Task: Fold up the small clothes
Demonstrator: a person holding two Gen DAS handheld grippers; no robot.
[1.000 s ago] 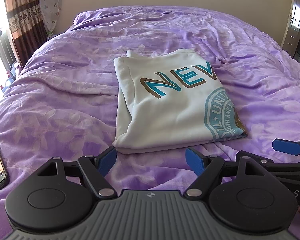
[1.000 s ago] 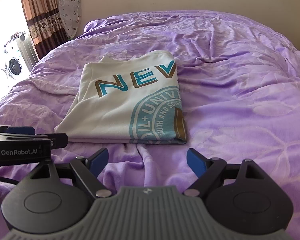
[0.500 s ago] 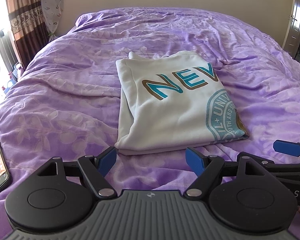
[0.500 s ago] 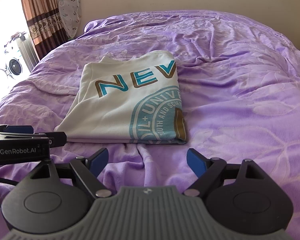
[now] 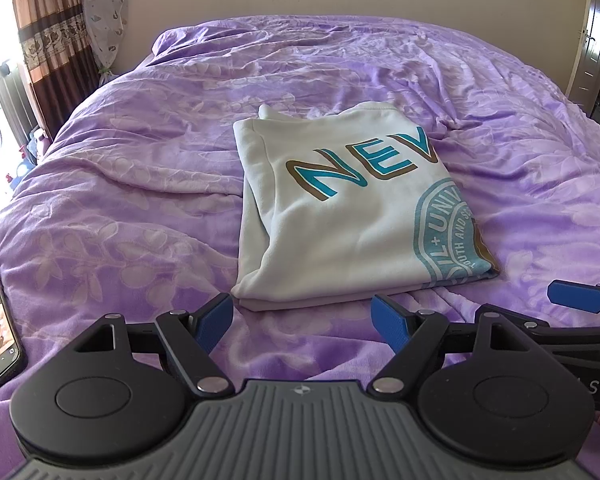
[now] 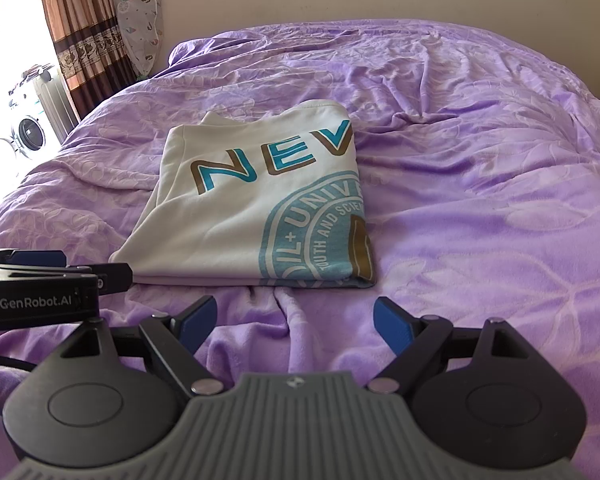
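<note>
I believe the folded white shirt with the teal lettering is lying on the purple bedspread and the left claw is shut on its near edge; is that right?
Not quite. The left claw is open and holds nothing; its blue pads sit apart just short of the folded white shirt's near edge, as the left wrist view shows. The shirt does lie on the purple bedspread.
</note>
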